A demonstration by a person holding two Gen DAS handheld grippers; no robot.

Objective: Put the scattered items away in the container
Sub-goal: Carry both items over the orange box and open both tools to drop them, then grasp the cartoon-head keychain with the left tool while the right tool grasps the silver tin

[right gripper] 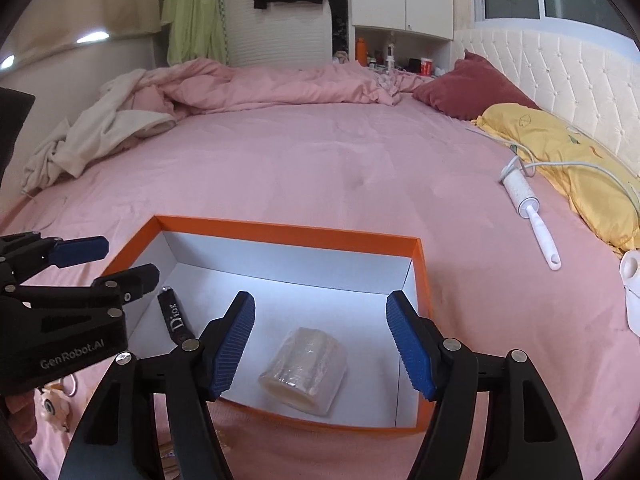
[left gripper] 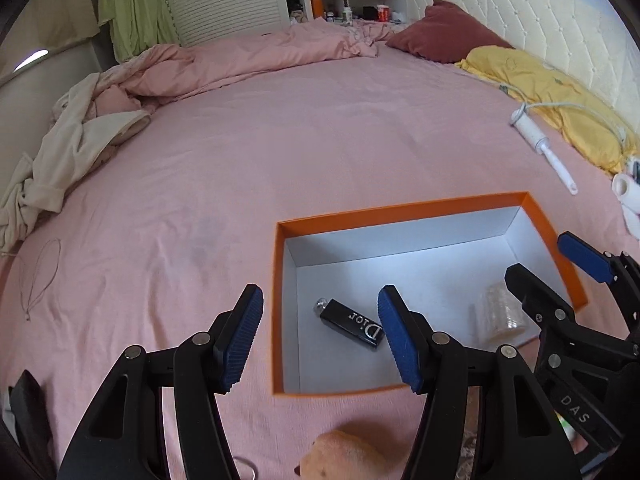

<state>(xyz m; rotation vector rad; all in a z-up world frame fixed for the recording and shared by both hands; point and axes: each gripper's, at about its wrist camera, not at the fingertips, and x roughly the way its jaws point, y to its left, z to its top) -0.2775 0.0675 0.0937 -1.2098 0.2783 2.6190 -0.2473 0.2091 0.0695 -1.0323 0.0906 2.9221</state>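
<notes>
An orange box (left gripper: 400, 210) with a white inside lies on the pink bed. On its floor lie a black Dior tube (left gripper: 352, 322) and a clear-wrapped roll (left gripper: 498, 314). My left gripper (left gripper: 320, 320) is open and straddles the box's left wall, the tube just beyond its right finger. My right gripper (right gripper: 320, 304) is open above the roll (right gripper: 304, 368), and its pads do not touch it. From the right wrist view the box rim (right gripper: 288, 230), the tube (right gripper: 174, 316) and the left gripper (right gripper: 128, 260) show at left. The right gripper (left gripper: 540, 258) hangs over the box's right end.
A white lint roller (right gripper: 528, 208) with a cable lies right of the box, beside a yellow pillow (right gripper: 560, 160). A white roll (right gripper: 632, 280) sits at the right edge. A crumpled duvet and a cream garment (right gripper: 100, 136) lie far left. A plush toy (left gripper: 340, 456) is near the front.
</notes>
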